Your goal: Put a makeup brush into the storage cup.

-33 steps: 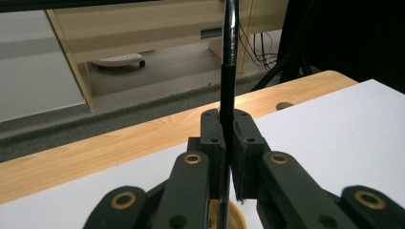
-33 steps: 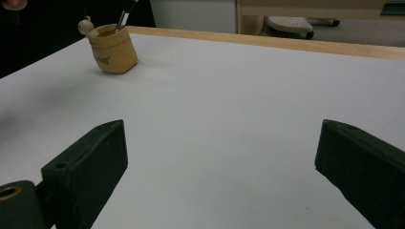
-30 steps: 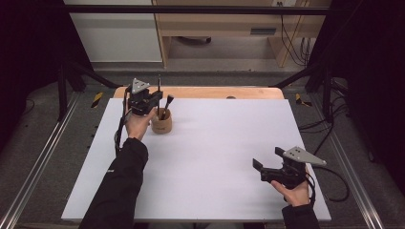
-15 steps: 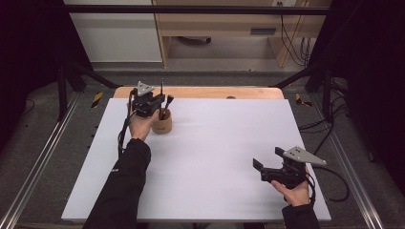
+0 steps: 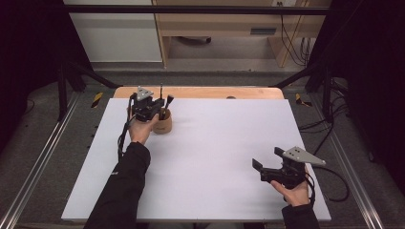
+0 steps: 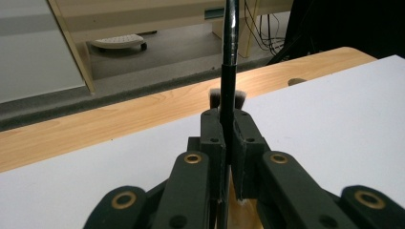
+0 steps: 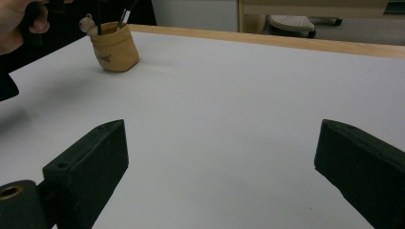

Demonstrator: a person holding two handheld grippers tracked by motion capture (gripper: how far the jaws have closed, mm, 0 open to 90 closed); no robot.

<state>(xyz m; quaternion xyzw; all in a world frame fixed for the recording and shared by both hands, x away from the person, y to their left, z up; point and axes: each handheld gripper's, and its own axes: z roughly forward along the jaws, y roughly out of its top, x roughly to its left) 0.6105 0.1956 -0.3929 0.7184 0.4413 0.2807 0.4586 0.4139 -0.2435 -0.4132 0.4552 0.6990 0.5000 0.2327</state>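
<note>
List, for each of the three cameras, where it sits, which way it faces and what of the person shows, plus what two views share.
High view: above the person's side, looking forward and down on the white table; both forearms, left gripper and right gripper show.
Left gripper view: rides the left gripper, facing the table's far wooden edge; its fingers are shut on a thin brush handle.
Right gripper view: rides the right gripper, facing across the table; its fingers stand apart.
Shared: the tan cup appears in the high and right gripper views.

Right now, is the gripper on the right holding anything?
No, in the right gripper view the right gripper has its jaws wide apart with just the bare white table between them.
</note>
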